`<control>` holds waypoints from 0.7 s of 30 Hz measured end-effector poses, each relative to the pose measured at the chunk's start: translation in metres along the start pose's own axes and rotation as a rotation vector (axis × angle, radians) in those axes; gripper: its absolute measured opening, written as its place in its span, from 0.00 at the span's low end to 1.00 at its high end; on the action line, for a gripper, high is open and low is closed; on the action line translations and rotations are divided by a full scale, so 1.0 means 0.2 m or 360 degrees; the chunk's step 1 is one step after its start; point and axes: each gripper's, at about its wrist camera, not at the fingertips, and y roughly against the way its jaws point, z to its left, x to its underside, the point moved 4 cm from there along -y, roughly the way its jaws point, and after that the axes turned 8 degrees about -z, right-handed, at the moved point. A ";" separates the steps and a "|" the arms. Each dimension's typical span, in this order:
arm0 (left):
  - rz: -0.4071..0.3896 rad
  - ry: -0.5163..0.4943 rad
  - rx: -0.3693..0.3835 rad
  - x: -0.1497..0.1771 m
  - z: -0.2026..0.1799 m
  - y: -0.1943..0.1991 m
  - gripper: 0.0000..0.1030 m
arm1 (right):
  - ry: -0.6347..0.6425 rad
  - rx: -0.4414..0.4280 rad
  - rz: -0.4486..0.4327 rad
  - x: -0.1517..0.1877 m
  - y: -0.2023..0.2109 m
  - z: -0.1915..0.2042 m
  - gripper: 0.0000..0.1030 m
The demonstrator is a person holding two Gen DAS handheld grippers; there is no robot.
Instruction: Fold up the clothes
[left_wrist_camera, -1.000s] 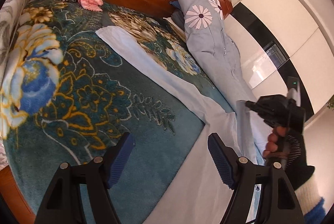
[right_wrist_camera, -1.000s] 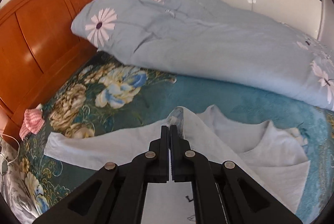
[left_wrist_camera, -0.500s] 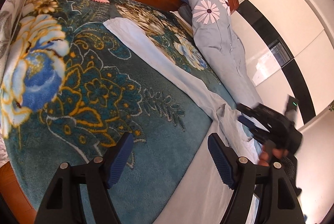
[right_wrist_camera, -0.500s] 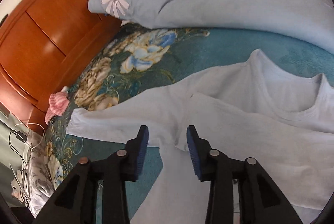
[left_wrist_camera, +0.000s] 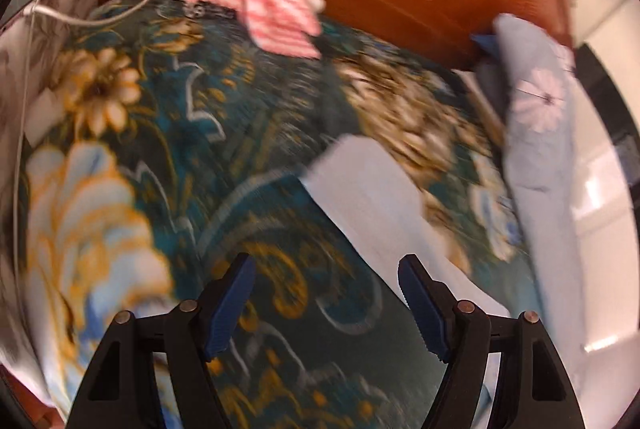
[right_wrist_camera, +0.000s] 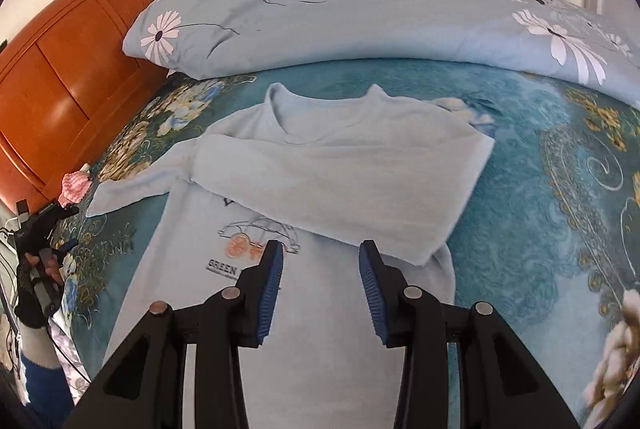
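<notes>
While the right tool (right_wrist_camera: pixel 320 285) hovered spread over the shirt (right_wrist_camera: pixel 320 309), the outstretched sleeve (left_wrist_camera: pixel 368 197) lay just ahead-right of the spread, empty left tool (left_wrist_camera: pixel 326 303).

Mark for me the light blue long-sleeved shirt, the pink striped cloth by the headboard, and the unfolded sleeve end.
Light blue long-sleeved shirt (right_wrist_camera: pixel 332 329): right wrist view, on the chest below the print.
Pink-and-white striped cloth (left_wrist_camera: pixel 276 9): left wrist view, on its middle.
Unfolded sleeve end (left_wrist_camera: pixel 360 181): left wrist view, on the cuff.

Bright daylight; left view motion-blurred, right view sharp.
</notes>
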 end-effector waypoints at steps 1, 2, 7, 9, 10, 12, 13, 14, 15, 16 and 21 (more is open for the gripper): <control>0.0017 -0.0034 -0.0041 -0.02 -0.01 -0.05 0.75 | -0.0039 -0.0003 0.0004 0.02 -0.01 -0.03 0.40; 0.0024 -0.0081 -0.0080 -0.03 -0.03 -0.09 0.75 | -0.0082 -0.0022 0.0015 0.03 -0.03 -0.05 0.40; -0.0001 -0.0262 -0.0083 -0.05 -0.15 -0.17 0.17 | -0.0256 -0.0160 0.0035 0.10 -0.13 -0.08 0.40; 0.0049 -0.0252 -0.0069 -0.03 -0.14 -0.23 0.04 | -0.0237 -0.0163 0.0041 0.12 -0.15 -0.06 0.40; 0.0025 -0.0251 -0.0049 -0.03 -0.14 -0.23 0.04 | -0.0228 -0.0165 0.0043 0.13 -0.16 -0.05 0.40; -0.0059 -0.0296 0.0054 -0.03 -0.17 -0.16 0.03 | -0.0212 -0.0169 0.0047 0.14 -0.16 -0.05 0.40; -0.0098 -0.0326 0.0110 -0.04 -0.20 -0.12 0.03 | -0.0204 -0.0172 0.0048 0.15 -0.16 -0.05 0.40; -0.0129 -0.0348 0.0170 -0.04 -0.23 -0.08 0.03 | -0.0196 -0.0174 0.0050 0.15 -0.16 -0.04 0.40; -0.0159 -0.0364 0.0222 -0.05 -0.27 -0.02 0.03 | -0.0181 -0.0171 0.0042 0.16 -0.16 -0.05 0.40; -0.0188 -0.0379 0.0270 -0.06 -0.31 0.03 0.03 | -0.0183 -0.0168 0.0036 0.17 -0.15 -0.06 0.40; -0.0300 -0.0557 0.0549 -0.02 -0.72 0.31 0.03 | -0.0285 -0.0234 0.0005 0.22 -0.12 -0.11 0.40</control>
